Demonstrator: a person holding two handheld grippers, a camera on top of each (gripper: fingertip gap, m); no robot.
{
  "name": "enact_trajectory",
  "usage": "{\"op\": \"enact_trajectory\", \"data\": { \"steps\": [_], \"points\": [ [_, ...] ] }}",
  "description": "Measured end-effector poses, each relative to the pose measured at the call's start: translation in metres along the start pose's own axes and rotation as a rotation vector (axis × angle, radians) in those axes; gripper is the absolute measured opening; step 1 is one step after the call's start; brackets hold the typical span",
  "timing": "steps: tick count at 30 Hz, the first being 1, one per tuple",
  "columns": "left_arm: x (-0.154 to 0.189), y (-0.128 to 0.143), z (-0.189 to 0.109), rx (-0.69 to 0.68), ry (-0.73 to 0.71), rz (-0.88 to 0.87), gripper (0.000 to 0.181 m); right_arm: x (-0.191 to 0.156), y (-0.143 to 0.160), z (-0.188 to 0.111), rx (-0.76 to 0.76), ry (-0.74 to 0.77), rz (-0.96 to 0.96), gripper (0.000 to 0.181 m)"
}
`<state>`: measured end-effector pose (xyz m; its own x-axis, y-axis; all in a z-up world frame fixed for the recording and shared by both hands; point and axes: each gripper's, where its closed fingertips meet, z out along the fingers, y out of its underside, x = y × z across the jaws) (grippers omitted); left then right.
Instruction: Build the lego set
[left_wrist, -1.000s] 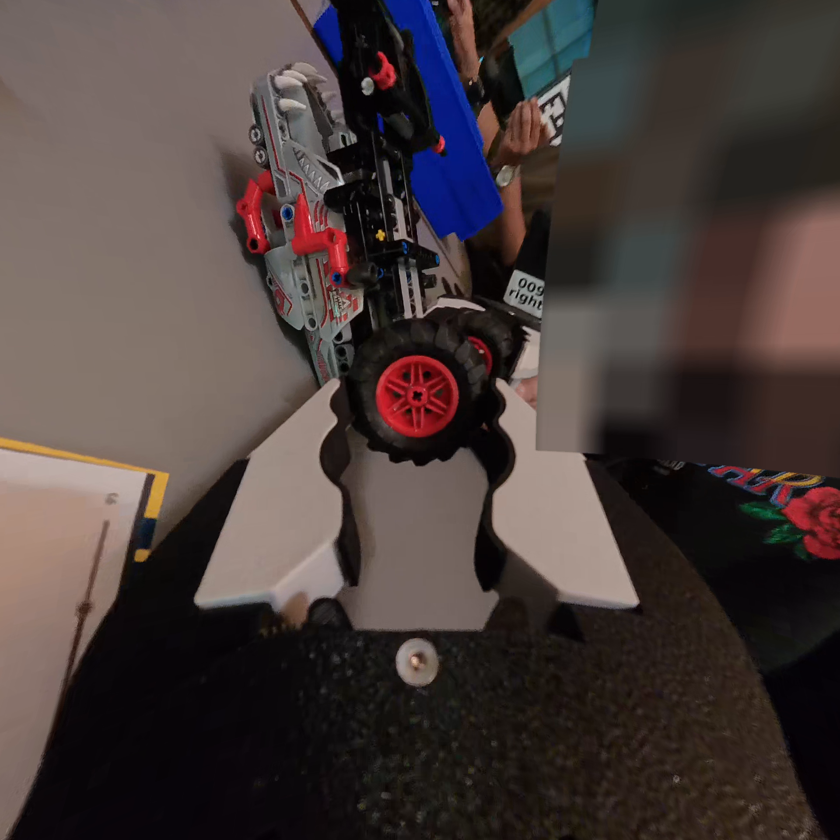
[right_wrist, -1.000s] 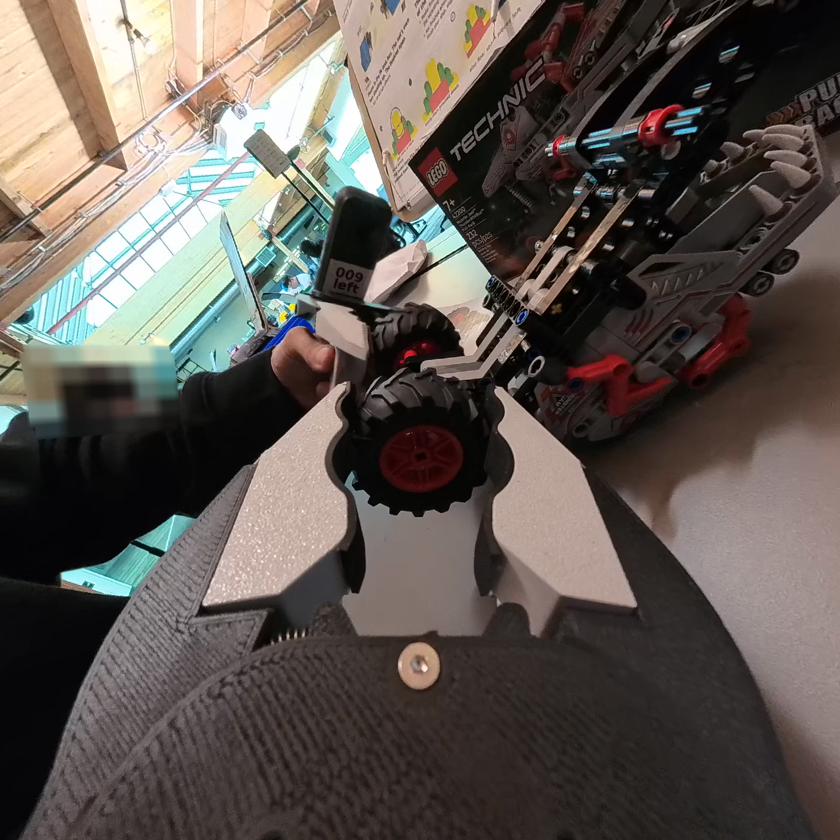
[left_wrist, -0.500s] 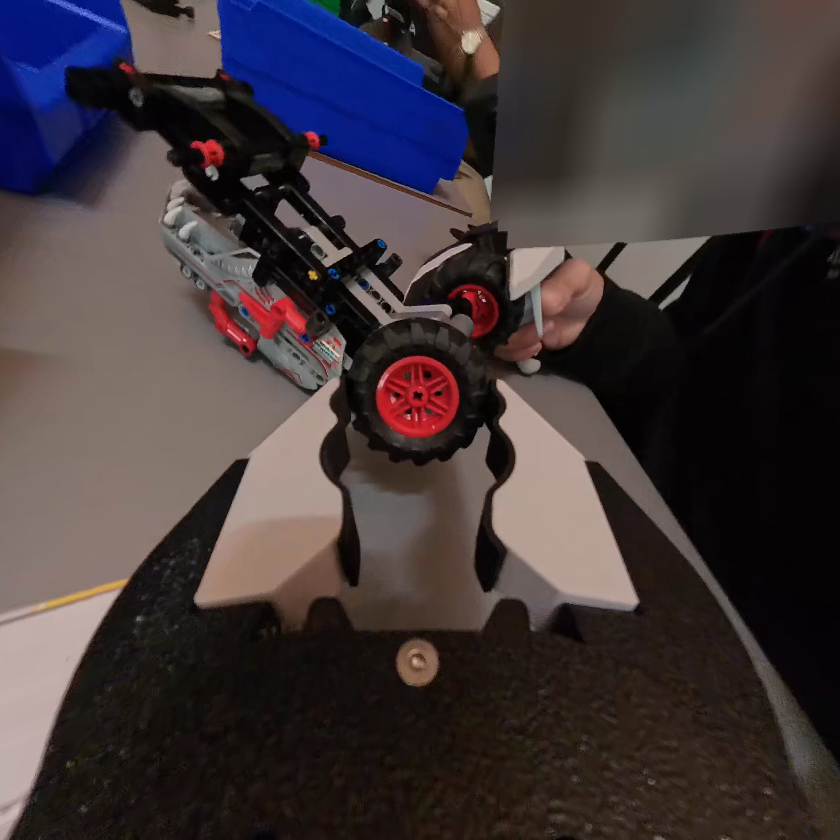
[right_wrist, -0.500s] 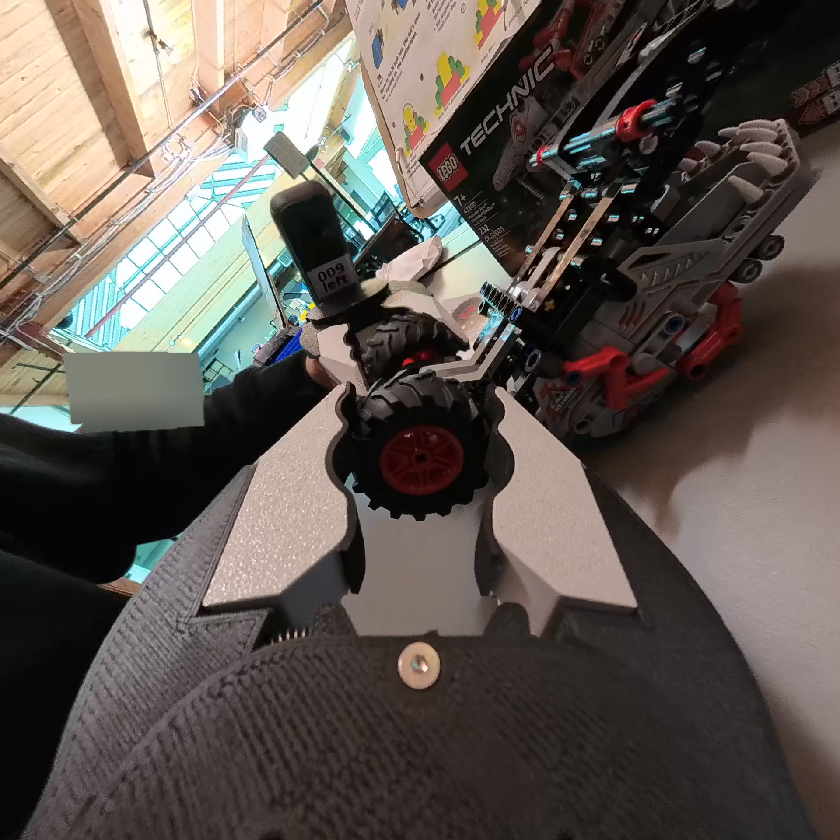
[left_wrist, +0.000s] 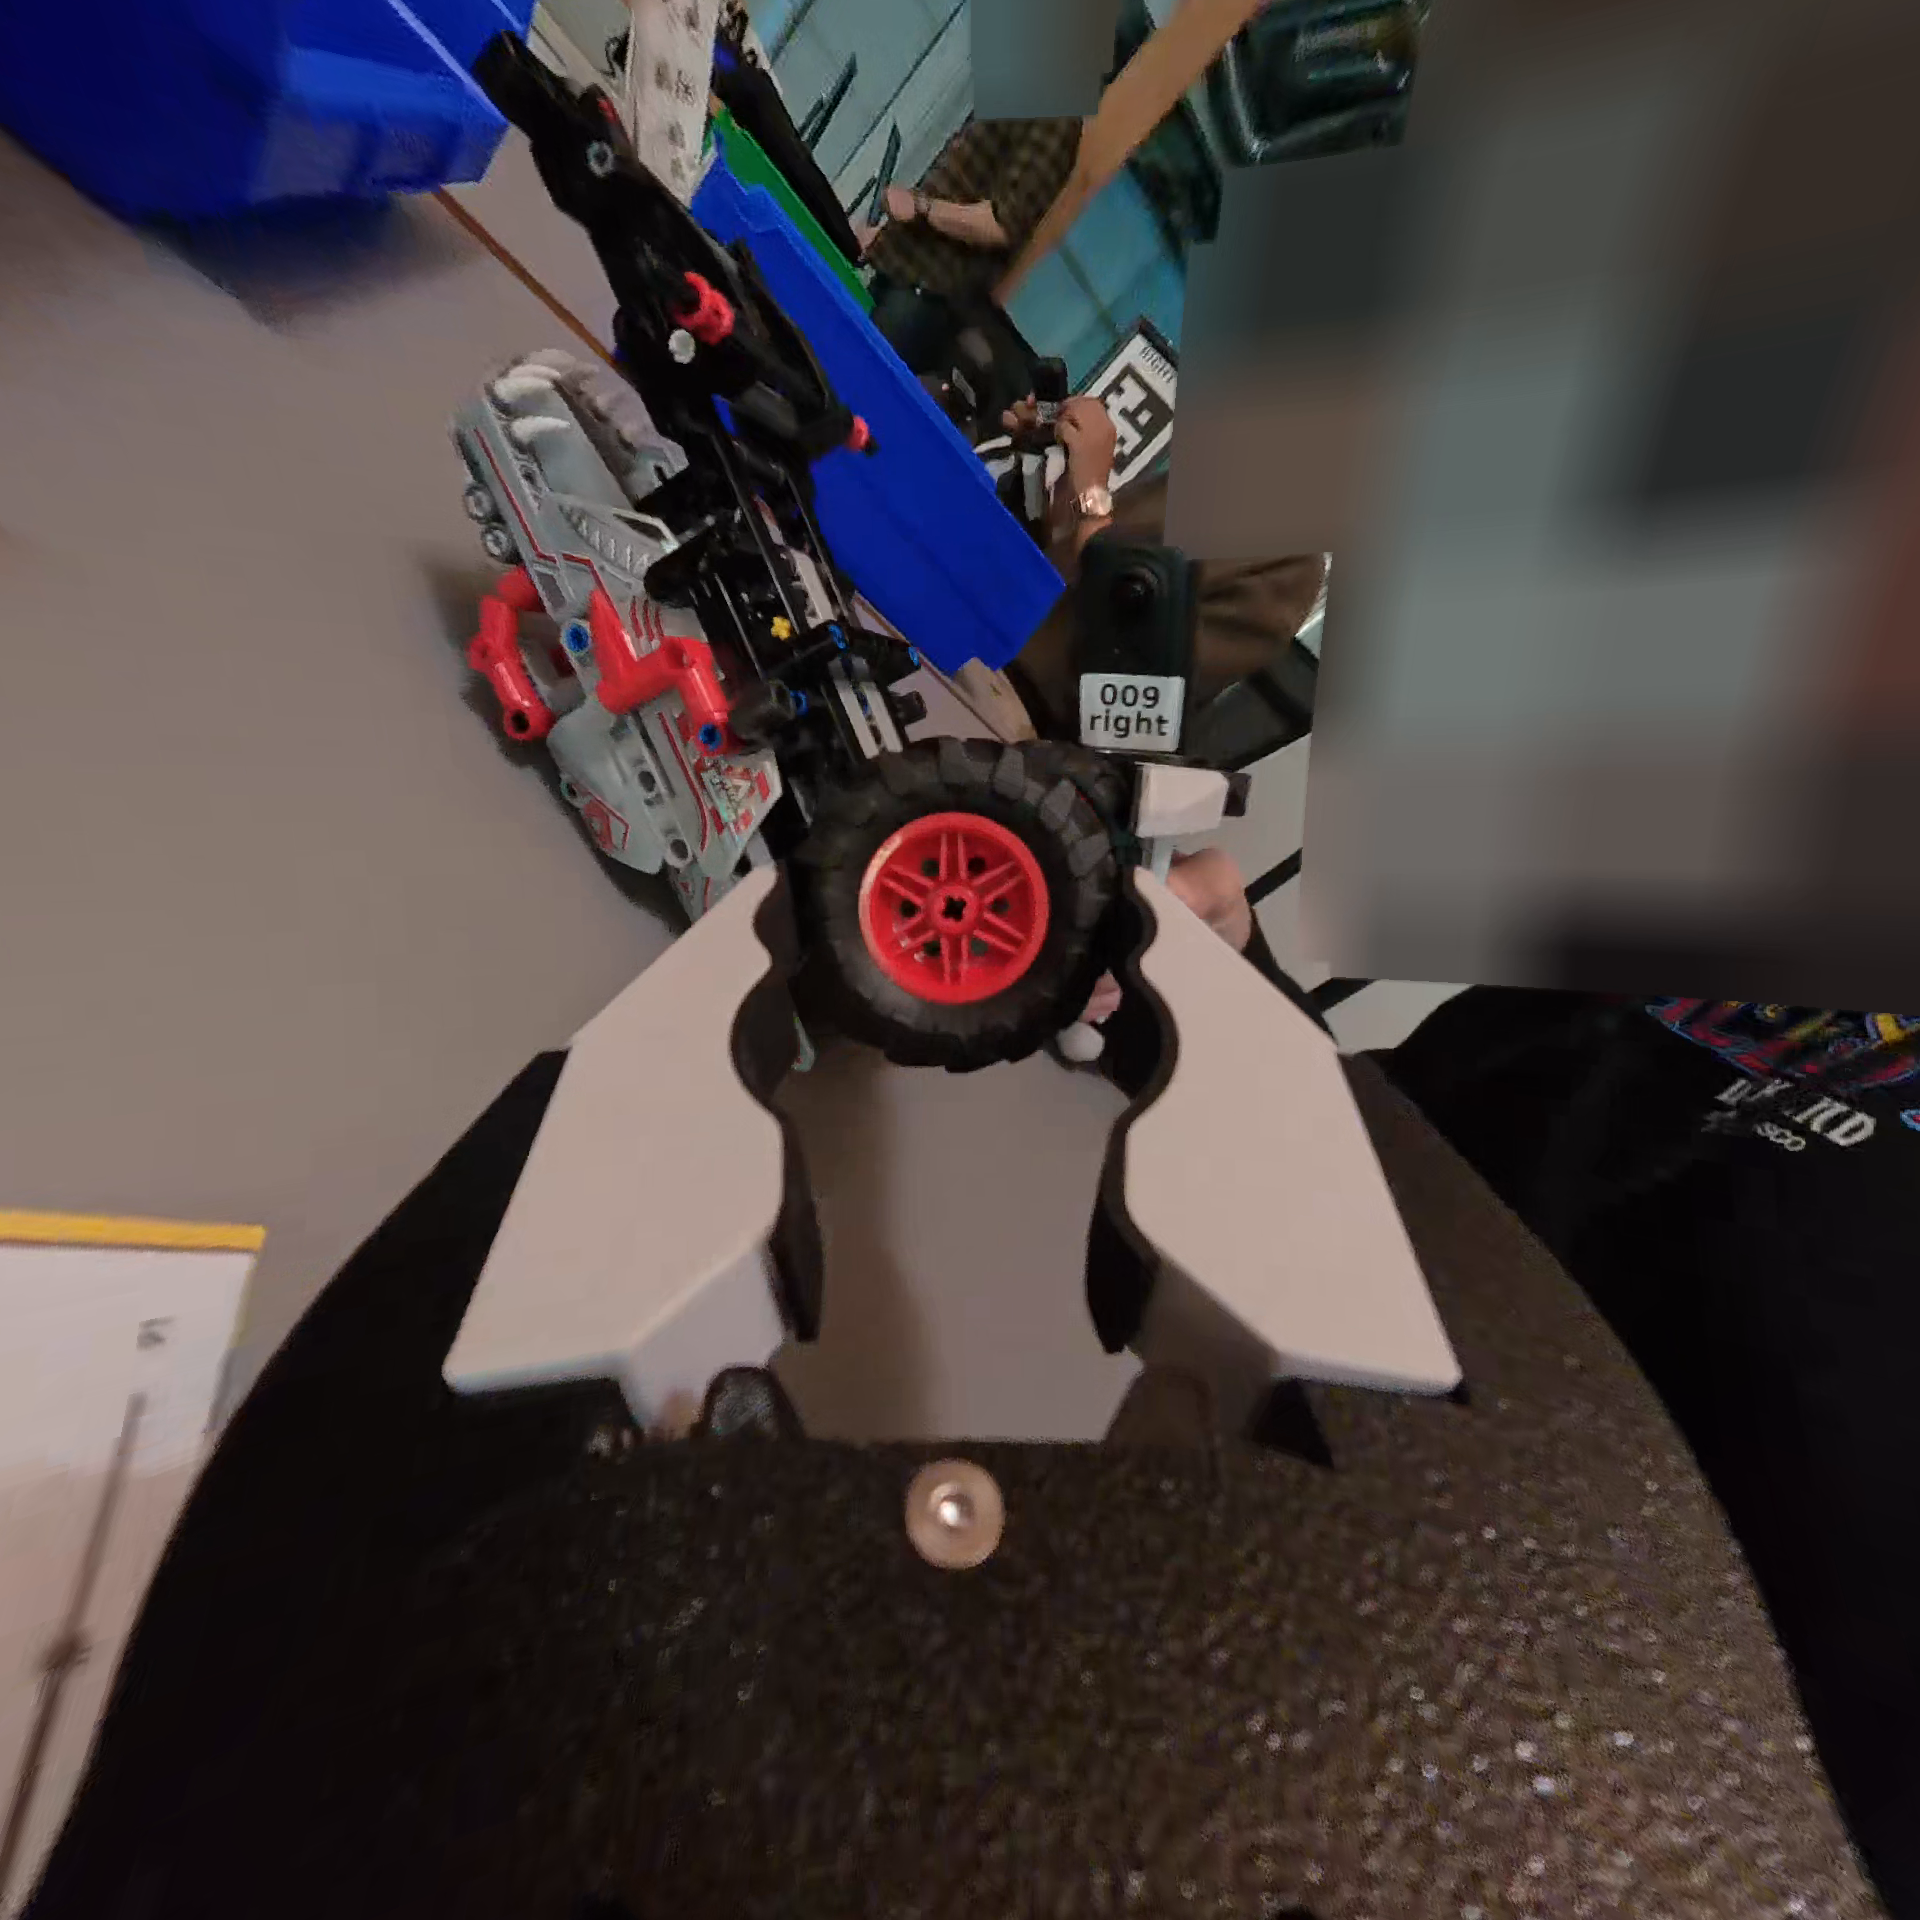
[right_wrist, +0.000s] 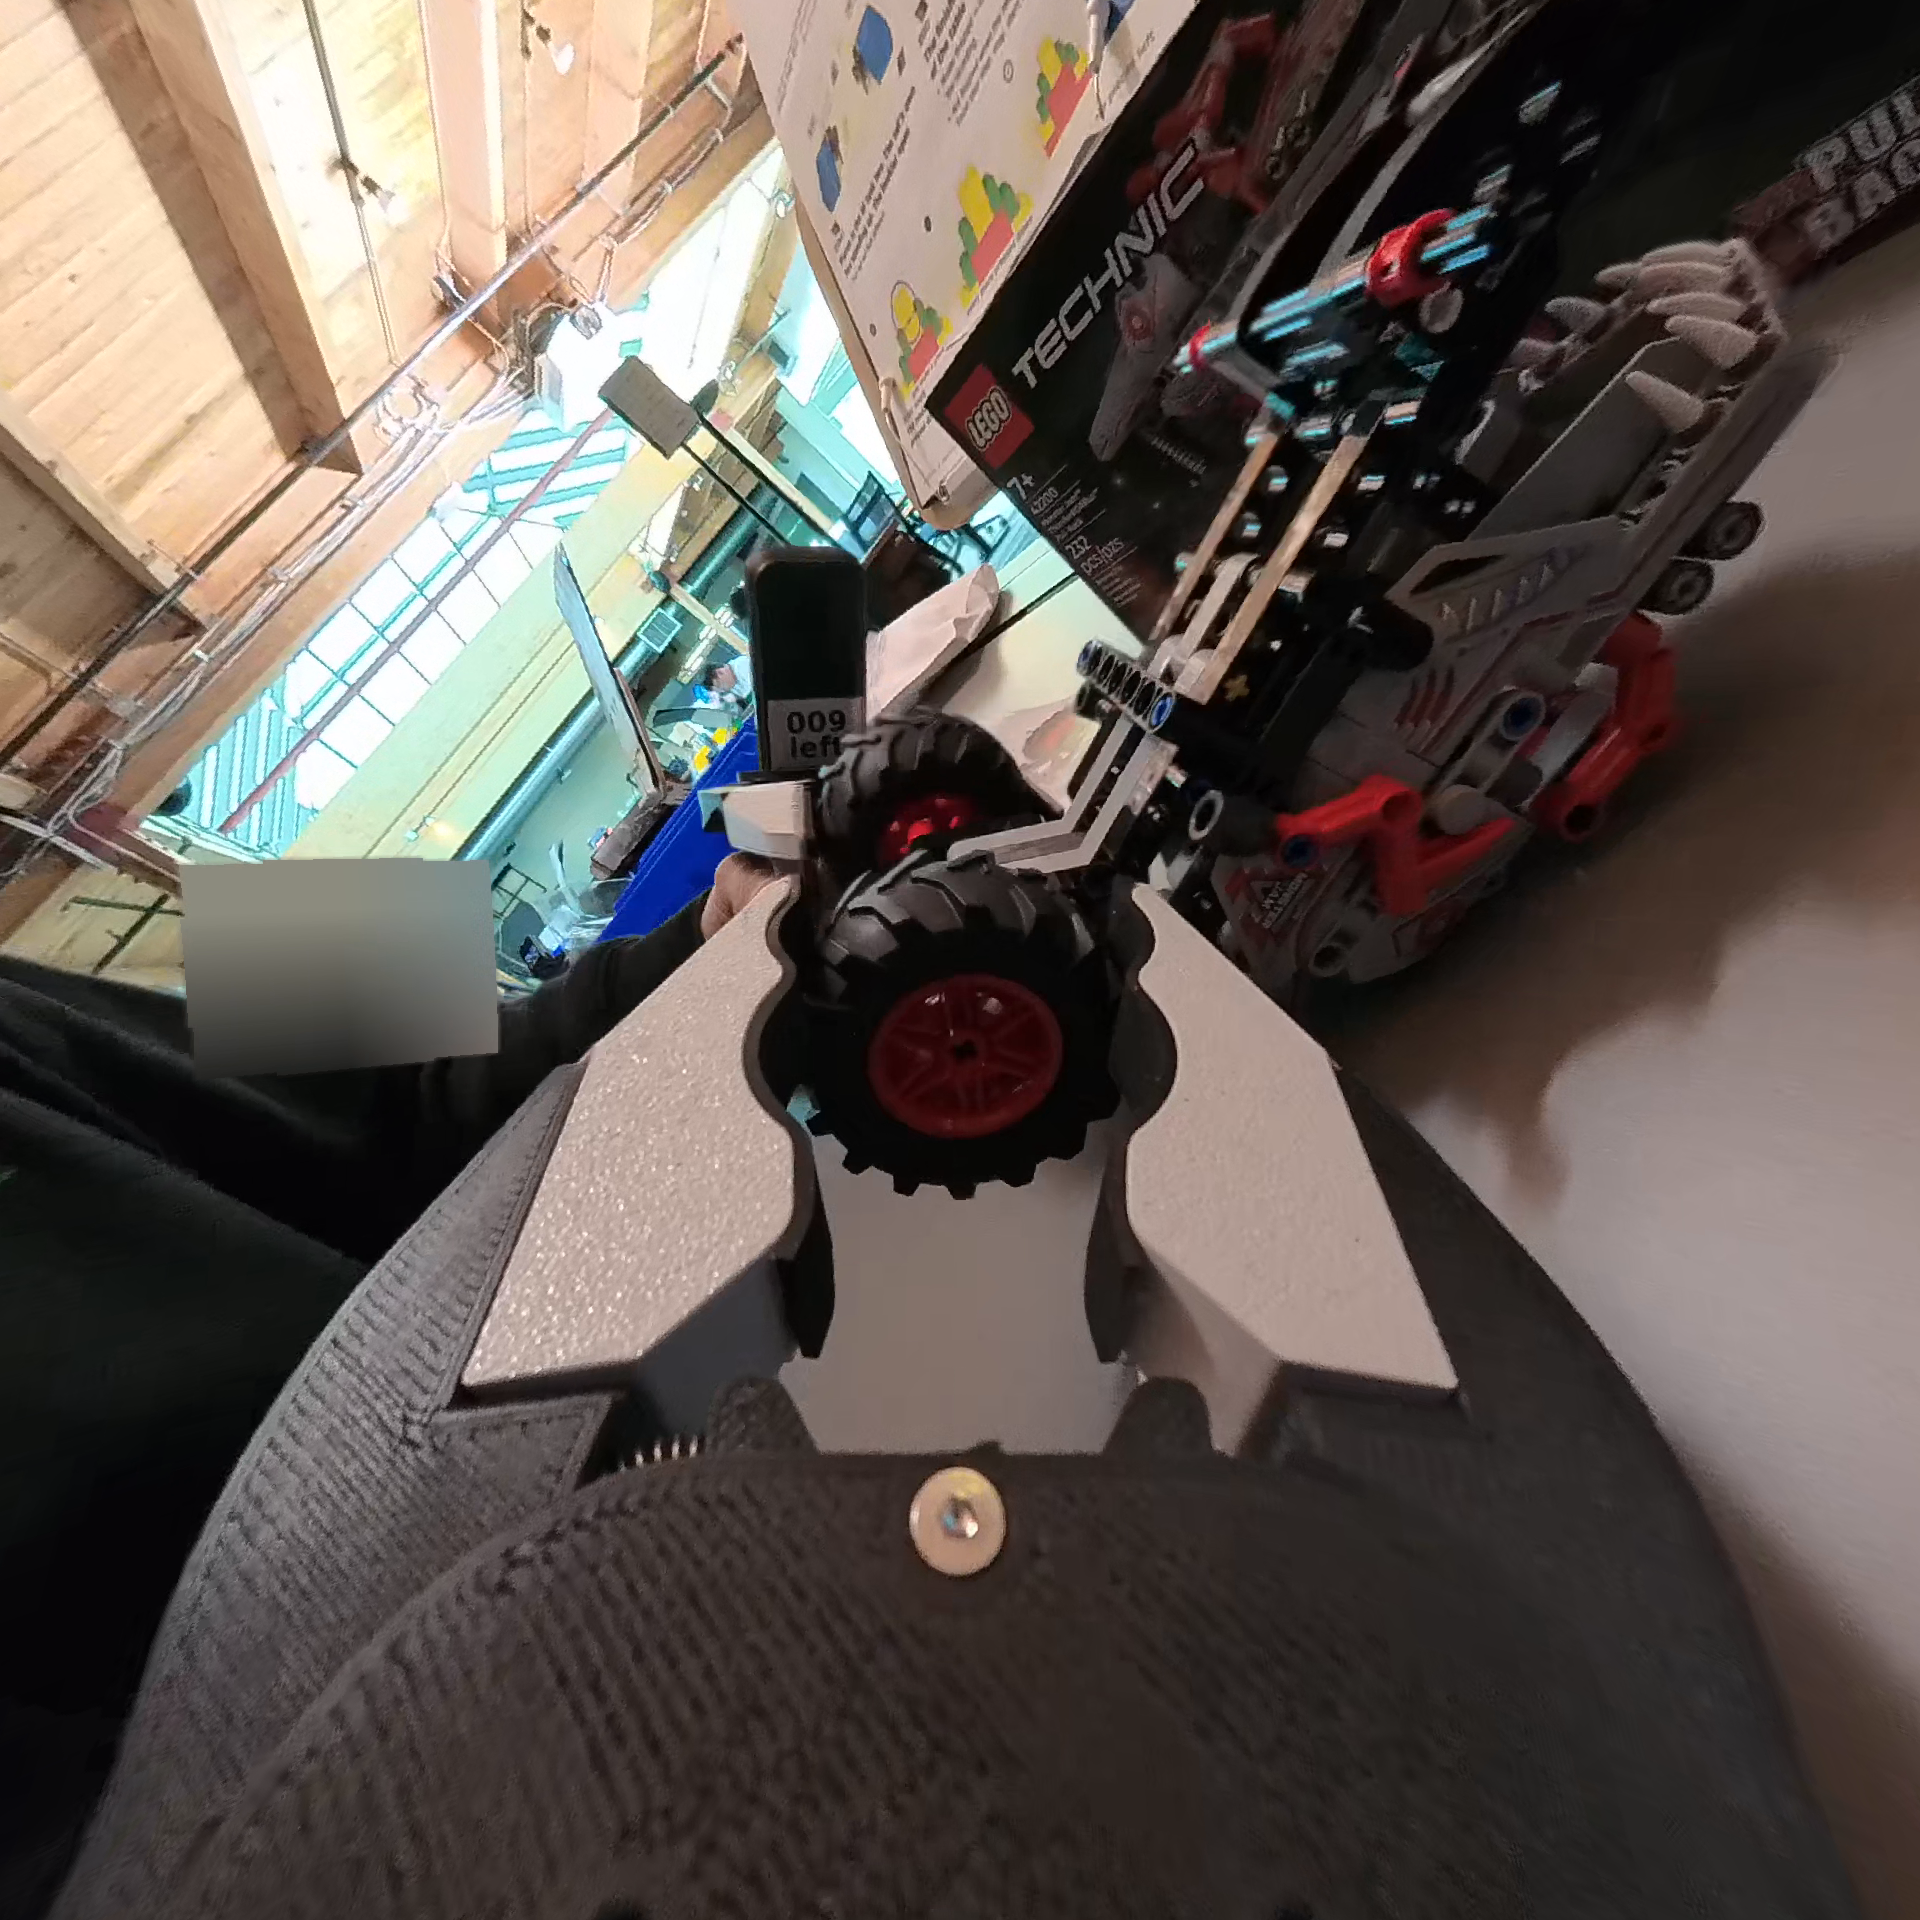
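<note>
A grey Lego truck (left_wrist: 634, 686) with red parts and white teeth has its far end on the grey table (left_wrist: 229, 831). It also shows in the right wrist view (right_wrist: 1475, 665). My left gripper (left_wrist: 954, 883) is shut on a black tyre with a red hub (left_wrist: 954, 914) at the truck's near end. My right gripper (right_wrist: 961, 896) is shut on the opposite wheel (right_wrist: 966, 1049) of the same axle. Each gripper shows behind the other's wheel, the right one in the left wrist view (left_wrist: 1184, 800), the left one in the right wrist view (right_wrist: 769, 816).
Blue bins (left_wrist: 894, 468) stand behind the truck. A white booklet with a yellow edge (left_wrist: 104, 1371) lies at the lower left. The set's black box (right_wrist: 1195, 260) and a printed sheet (right_wrist: 935, 135) stand behind the truck. People sit in the background. My hands' fingertips stand some 4 cm from each other.
Both grippers keep hold of their wheels. The left view has rolled one way and back, so the truck swung with it. In the right view the truck sits slightly nearer and higher.
</note>
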<state>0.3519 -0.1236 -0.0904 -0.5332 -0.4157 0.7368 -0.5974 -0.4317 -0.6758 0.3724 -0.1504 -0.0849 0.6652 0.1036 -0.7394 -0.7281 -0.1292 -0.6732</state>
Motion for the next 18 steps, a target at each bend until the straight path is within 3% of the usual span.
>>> {"op": "enact_trajectory", "data": {
  "steps": [12,17,18],
  "points": [
    [0.008,0.005,0.000,-0.018,-0.027,0.097,0.059,-0.002,0.003,-0.004,-0.031,-0.011,-0.068,0.059],
    [0.013,0.017,0.008,-0.094,-0.023,0.145,0.059,0.001,0.016,0.003,-0.119,0.018,-0.068,0.087],
    [0.013,0.018,0.007,-0.091,-0.029,0.148,0.059,0.002,0.015,0.002,-0.110,0.028,-0.075,0.085]
  ]
}}
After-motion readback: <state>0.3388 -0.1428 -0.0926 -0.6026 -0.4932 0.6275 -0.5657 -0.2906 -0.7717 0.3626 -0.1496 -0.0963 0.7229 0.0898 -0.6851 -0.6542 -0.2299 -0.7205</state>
